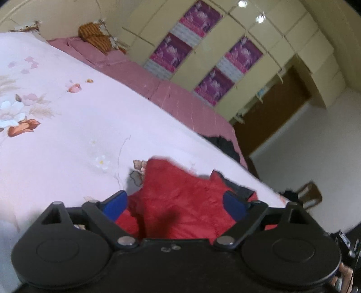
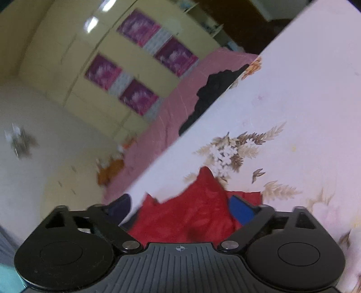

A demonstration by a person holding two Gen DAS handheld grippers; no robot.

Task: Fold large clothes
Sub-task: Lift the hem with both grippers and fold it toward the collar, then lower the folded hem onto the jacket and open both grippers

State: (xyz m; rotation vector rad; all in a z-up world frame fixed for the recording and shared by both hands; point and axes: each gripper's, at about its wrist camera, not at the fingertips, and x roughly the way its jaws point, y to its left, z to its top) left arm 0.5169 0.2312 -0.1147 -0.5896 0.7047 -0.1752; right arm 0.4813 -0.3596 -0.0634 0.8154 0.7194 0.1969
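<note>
Landmark: the white floral bedspread (image 1: pixel 74 126), spread flat over a bed.

Left wrist view. Left gripper (image 1: pixel 178 202) low over the near part of the bedspread, jaws spread wide, blue pads (image 1: pixel 116 206) far apart. Red garment (image 1: pixel 180 198) lies crumpled on the bedspread between and under the jaws; neither pad presses on it, nothing gripped. Dark lining or a second dark cloth shows at the garment's right edge; cannot tell which. Beyond the bedspread's far edge, a pink sheet (image 1: pixel 180 101) with orange patterned pillows (image 1: pixel 97 38) at its far end. Behind that, a cream wardrobe (image 1: pixel 259 36) carrying purple posters (image 1: pixel 202 17). A dark heap of cloth (image 1: pixel 222 144) sits at the bedspread's right edge.

Right wrist view. Right gripper (image 2: pixel 180 208) also over the bedspread (image 2: pixel 293 101), jaws wide, one blue pad (image 2: pixel 240 209) clear of the fabric. Red garment (image 2: pixel 191 216) bunched between the jaws on the bedspread's near edge, lying loose, not clamped. Frame blurred. The dark heap (image 2: pixel 209 94) lies on the pink sheet (image 2: pixel 171 117) just past the bedspread's far edge; wardrobe (image 2: pixel 67 45) behind.
</note>
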